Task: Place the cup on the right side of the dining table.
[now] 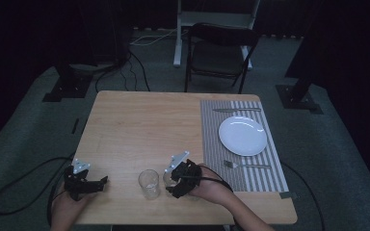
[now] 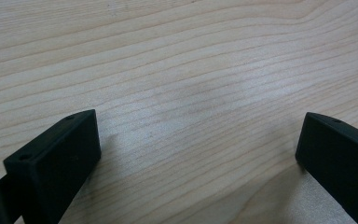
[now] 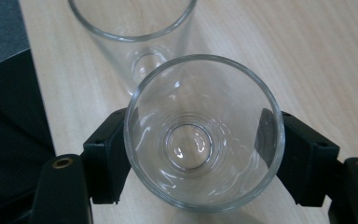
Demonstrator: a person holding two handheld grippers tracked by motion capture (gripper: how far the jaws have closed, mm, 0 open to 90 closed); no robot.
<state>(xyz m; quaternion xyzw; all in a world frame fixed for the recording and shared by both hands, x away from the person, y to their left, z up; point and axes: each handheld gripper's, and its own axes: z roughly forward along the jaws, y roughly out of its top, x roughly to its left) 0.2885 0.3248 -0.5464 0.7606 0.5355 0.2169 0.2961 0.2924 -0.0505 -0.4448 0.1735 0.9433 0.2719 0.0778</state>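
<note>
- My right gripper [image 3: 200,154] has its jaws drawn in on a clear glass [image 3: 204,133], 1 pad on each side of the wall, so I read it as held. I took it across the middle of the body and not at the rim, which should keep it upright when it comes off the wood.
- That glass stands on the table [image 1: 139,125] near the front edge. In the high view it is mostly hidden behind the right gripper [image 1: 176,185].
- A 2nd glass [image 1: 149,183] stands just beside the held one, on its left in the high view and beyond it in the right gripper view [image 3: 130,32]. The 2 look very close; I cannot tell whether they touch. I judge a straight lift is safest, so the held glass does not knock its neighbour.
- My left gripper [image 1: 96,185] sits at the front left corner, well apart from both glasses. In its own view the jaws stand wide apart over bare wood with nothing between them [image 2: 198,149]. It seems parked there to keep out of the right hand's path.
- At the right of the table a striped mat [image 1: 212,144] carries a white plate [image 1: 243,135], with a fork [image 1: 245,165] on its near side and a knife [image 1: 236,110] on its far side. No glass stands there, so I take the mat as the likely place for this one.
</note>
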